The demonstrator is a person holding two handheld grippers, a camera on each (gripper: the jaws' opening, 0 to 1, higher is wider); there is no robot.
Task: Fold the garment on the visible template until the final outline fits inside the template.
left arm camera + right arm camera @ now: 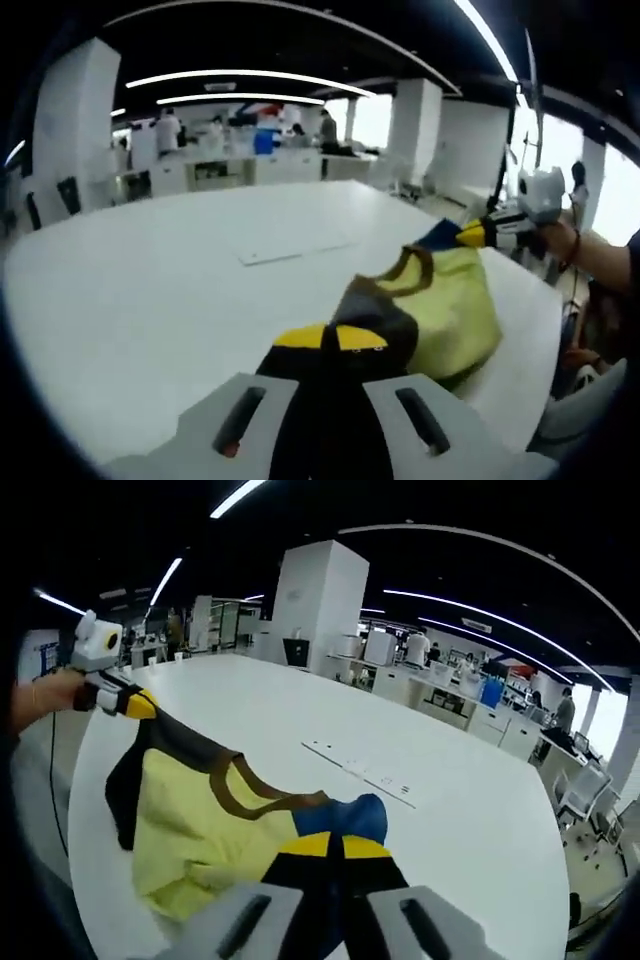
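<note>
While both hand-held grippers pinch opposite parts of the garment [200, 830], it hangs stretched between them, lifted above the white table [150, 290] or barely touching it; which, I cannot tell. In the left gripper view the left hand-held gripper [330, 345] has its yellow-tipped jaws clenched on dark fabric at one end, and the right hand-held gripper [478, 233] shows off to the right, gripping the far end with a hand behind it. In the right gripper view the right hand-held gripper [335, 848] is closed on the cloth beside a blue patch, and the left hand-held gripper [132, 702] holds a dark brown edge at the far left. The garment is yellow-green with brown trim and straps.

My reading is that the step in hand is spreading or carrying the garment toward the template [360, 773], a faint rectangular outline on the table further in, well apart from the cloth. The next move likely calls for lowering it flat over that outline, kept taut, before any fold.

What kind of garment it is stays unclear, since bunched folds hide its shape. Its lower edge is cut off behind the jaws in both views, and the template's markings are too small to read
</note>
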